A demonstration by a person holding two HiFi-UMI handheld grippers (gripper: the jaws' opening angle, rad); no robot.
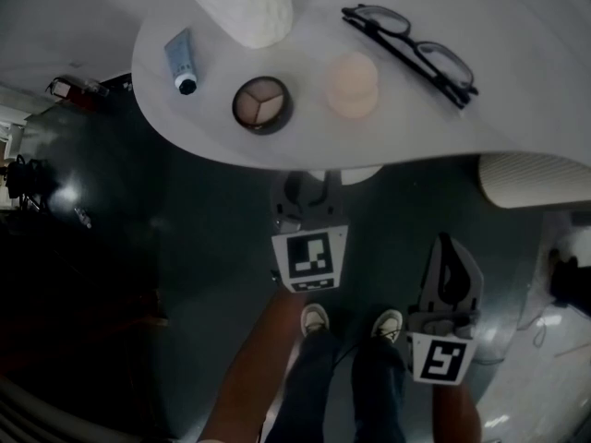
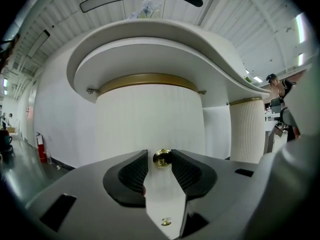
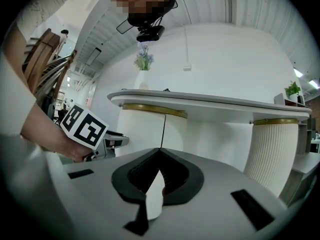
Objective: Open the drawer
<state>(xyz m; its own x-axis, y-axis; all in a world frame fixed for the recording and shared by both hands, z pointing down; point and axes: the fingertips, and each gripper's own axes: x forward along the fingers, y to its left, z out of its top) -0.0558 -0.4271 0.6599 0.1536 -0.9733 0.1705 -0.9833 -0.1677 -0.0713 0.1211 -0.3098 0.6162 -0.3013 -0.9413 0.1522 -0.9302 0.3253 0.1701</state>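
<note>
The left gripper (image 2: 160, 152) gapes round the gold knob (image 2: 161, 158), seemingly not pressing; the right gripper (image 3: 160, 150) closed, empty.

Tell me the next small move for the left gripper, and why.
Probably close the left gripper on the gold knob. The knob sits between the open jaws at their tips and is not yet clamped, so the white curved front it is mounted on cannot be pulled until the jaws grip.

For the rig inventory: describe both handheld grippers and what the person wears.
The left gripper and right gripper have grey bodies, black ribbed pads and each a white cube with black square markers. The person wears dark trousers and white shoes; no sleeves show.
</note>
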